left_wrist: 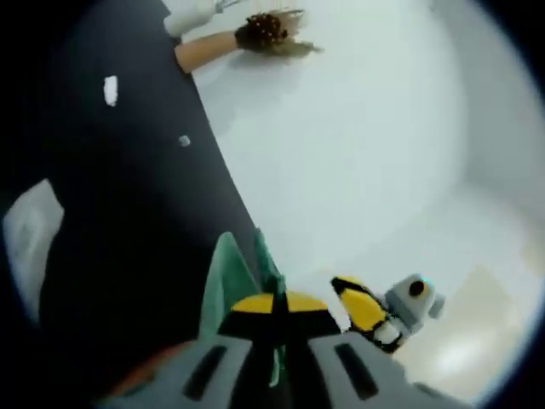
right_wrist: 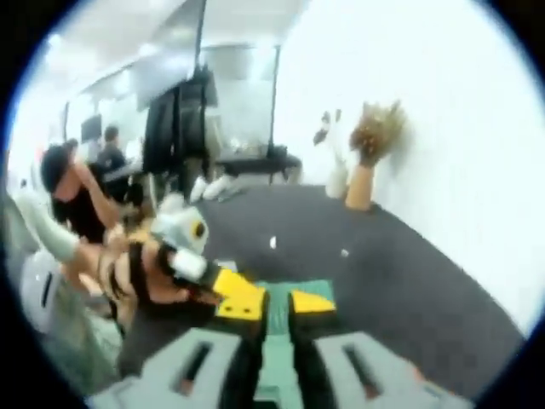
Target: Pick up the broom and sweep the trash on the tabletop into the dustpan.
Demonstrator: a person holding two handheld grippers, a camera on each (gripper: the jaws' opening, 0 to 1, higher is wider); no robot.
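The left gripper (left_wrist: pixel 274 302) is pressing its fingers together on a thin green plastic tool (left_wrist: pixel 228 274), which is sticking up and forward from between the yellow tips. In the right gripper view, the right gripper (right_wrist: pixel 277 300) is pinching the same kind of green plastic between its fingers. I cannot tell whether this is the broom, the dustpan, or one piece shared by both. The two grippers are working close together: the right one (left_wrist: pixel 366 311) is sitting just beside the left fingers, and the left one (right_wrist: pixel 213 277), carried by a person's hand (right_wrist: pixel 136 273), is crowding in from the left.

The trash, two small white scraps (right_wrist: pixel 272 243), is lying on the dark surface (right_wrist: pixel 409 290) ahead of the fingers, between them and the tan vase (right_wrist: pixel 360 189) of dried stems by the white wall (right_wrist: pixel 460 128). The scraps (left_wrist: pixel 111 89) are showing well short of the vase (left_wrist: pixel 204 49) in the left gripper view too. Both grippers are hanging above the surface, well apart from the scraps, so the sweep is probably calling for a reach forward toward the vase.
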